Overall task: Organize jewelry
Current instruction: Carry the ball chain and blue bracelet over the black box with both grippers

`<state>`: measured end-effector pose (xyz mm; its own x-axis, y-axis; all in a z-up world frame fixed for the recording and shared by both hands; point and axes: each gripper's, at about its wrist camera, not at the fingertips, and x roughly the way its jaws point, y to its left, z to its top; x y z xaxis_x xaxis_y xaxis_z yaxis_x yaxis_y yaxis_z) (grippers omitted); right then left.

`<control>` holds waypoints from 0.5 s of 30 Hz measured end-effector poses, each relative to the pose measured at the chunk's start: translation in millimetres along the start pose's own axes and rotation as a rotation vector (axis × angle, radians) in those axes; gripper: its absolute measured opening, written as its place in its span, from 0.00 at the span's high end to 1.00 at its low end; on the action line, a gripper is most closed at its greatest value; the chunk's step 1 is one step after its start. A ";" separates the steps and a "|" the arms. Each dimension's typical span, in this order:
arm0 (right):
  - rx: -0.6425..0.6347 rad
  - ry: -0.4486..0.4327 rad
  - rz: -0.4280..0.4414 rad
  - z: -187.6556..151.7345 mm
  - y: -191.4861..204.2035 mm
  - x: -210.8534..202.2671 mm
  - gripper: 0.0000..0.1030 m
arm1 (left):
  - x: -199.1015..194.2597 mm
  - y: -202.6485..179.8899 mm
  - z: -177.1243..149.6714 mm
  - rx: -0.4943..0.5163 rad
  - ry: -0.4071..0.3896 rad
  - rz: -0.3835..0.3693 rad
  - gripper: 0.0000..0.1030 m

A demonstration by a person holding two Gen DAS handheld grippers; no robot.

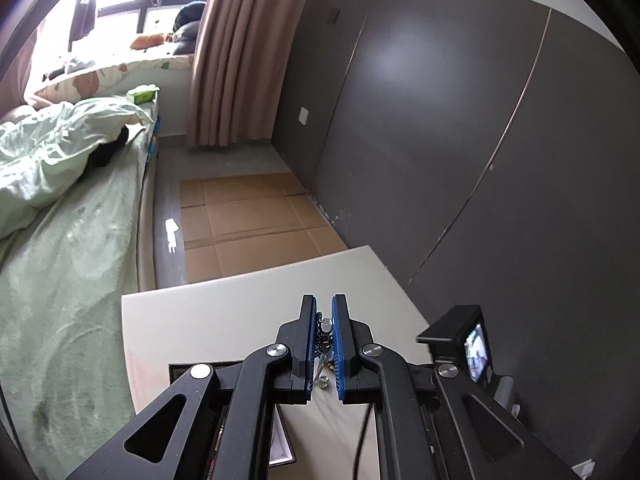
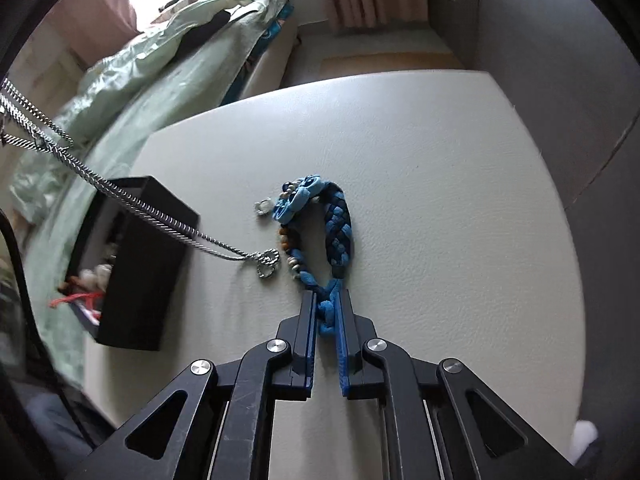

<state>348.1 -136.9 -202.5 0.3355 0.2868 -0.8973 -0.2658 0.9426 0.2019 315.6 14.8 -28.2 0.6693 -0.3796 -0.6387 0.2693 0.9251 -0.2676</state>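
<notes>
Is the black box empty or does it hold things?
Not empty: the open black box shows pale and red items inside; blur hides what they are.

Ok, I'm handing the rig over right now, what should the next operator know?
Left gripper: shut on the silver chain, lifted, its ring end touching the table.
Right gripper: shut on the loop of the blue braided bracelet, which lies on the table.
A small silver ring and a beaded strand sit beside the bracelet.
Black box at left, open, already holds a few items.
Left: chain, bracelet, ring and beads are outside the box.

Braided cloth bracelet [image 2: 340,224], shiny metal chain [image 2: 160,216] — matt box [image 2: 148,272]
</notes>
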 end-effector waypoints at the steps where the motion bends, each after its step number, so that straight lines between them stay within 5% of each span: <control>1: -0.002 -0.012 0.007 0.2 0.4 -5.3 0.90 | -1.7 0.1 2.8 0.001 -0.003 0.001 0.93; 15: 0.090 -0.189 0.182 6.1 -12.0 -69.9 0.91 | -60.2 -17.7 41.2 0.067 -0.112 0.061 0.93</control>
<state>333.3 -167.2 -139.8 0.4546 0.4713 -0.7558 -0.2582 0.8818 0.3946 299.1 21.6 44.8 0.7579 -0.3226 -0.5670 0.2688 0.9464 -0.1793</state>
